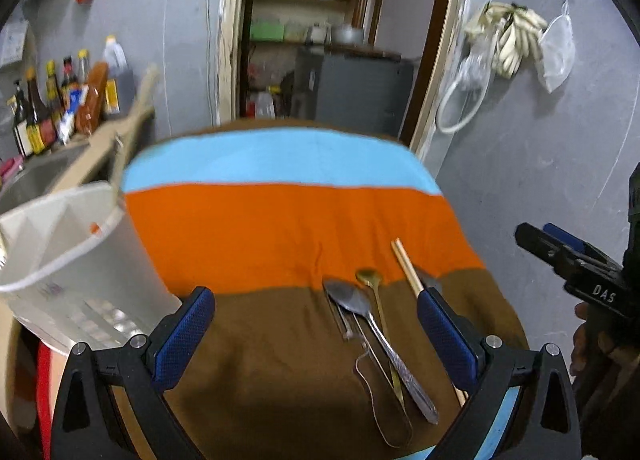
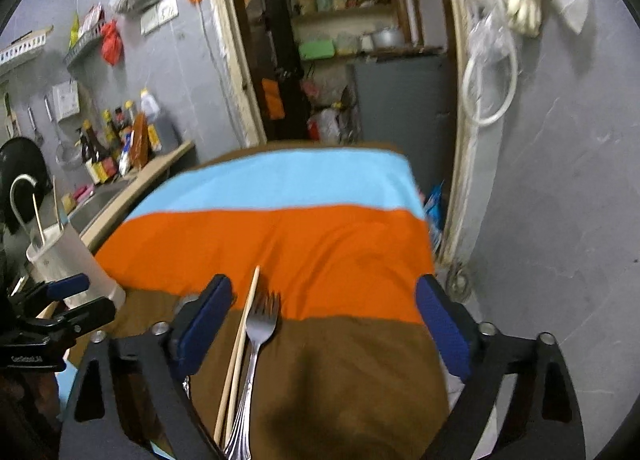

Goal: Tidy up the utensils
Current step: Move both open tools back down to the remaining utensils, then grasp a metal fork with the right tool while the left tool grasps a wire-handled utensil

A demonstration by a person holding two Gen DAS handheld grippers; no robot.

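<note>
**Utensils waiting on the striped cloth**

Utensil holder [image 1: 60, 260] is seen at the left edge of the table, beside the striped cloth [image 1: 280, 228]. The left gripper [image 1: 316, 324] is held wide open and empty; so is the right gripper [image 2: 324, 324]. A spoon [image 1: 360, 308] should be pinched mid-handle — squarely, one piece at a time. Only the right wrist view shows the fork [image 2: 260, 324] beside the chopsticks [image 2: 244, 324].
</note>
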